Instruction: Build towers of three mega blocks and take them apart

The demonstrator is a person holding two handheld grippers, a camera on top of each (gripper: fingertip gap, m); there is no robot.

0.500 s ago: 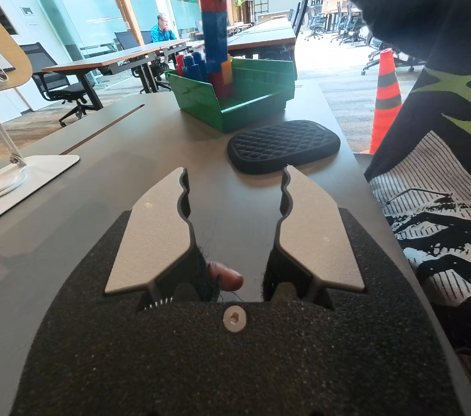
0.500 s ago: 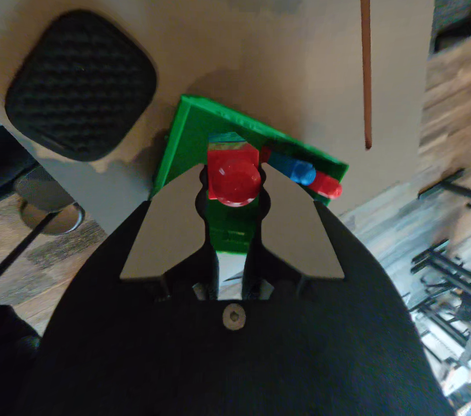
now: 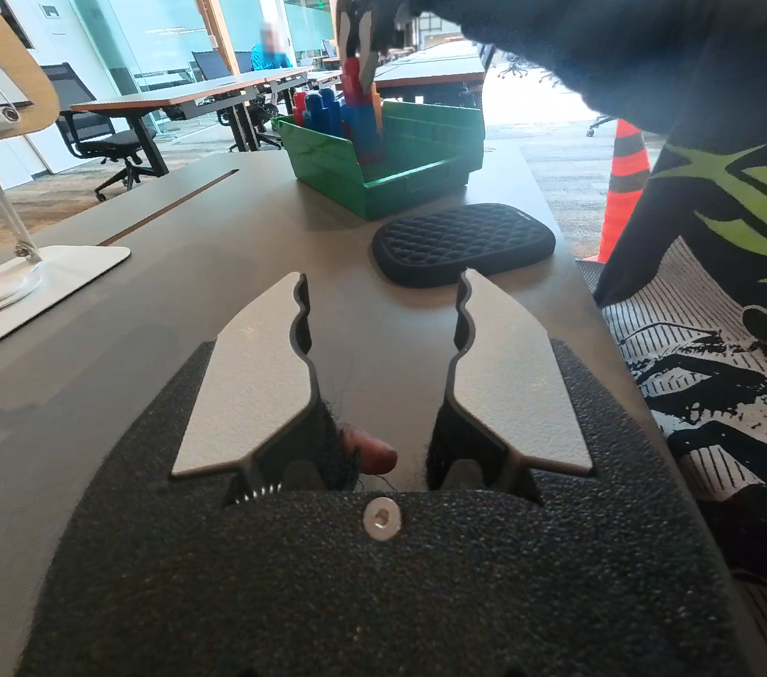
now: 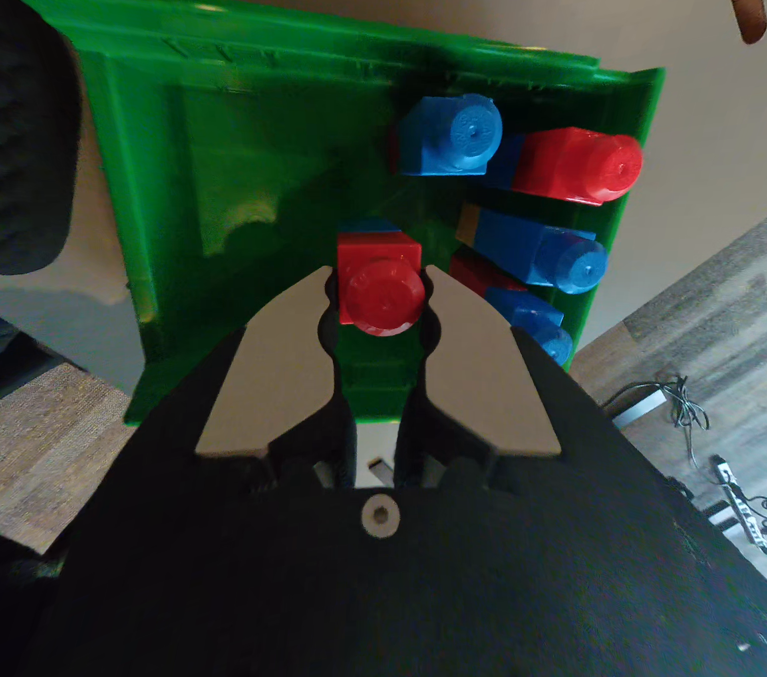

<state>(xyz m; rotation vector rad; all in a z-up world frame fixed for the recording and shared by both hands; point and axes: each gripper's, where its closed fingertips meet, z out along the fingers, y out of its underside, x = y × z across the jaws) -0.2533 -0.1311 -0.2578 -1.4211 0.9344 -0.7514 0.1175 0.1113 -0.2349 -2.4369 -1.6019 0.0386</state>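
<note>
In green bin (image 4: pixel 137 167), right hand-held gripper (image 4: pixel 378 275) gripping tower (image 4: pixel 379 283)

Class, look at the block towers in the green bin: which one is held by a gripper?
The red-topped tower standing apart from the others in the green bin: the right gripper clamps its top block. The rest stand untouched along the wall.

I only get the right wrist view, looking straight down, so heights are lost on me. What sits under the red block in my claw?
Observer: From the side, the right claw holds a tower of plastic blocks, red on top, blue below, seemingly red lowest, its foot inside the green plastic bin.
Operator: Is the left claw busy?
Observer: No, the left claw is open and empty, low over the grey table, short of a black ribbed pad.
</note>
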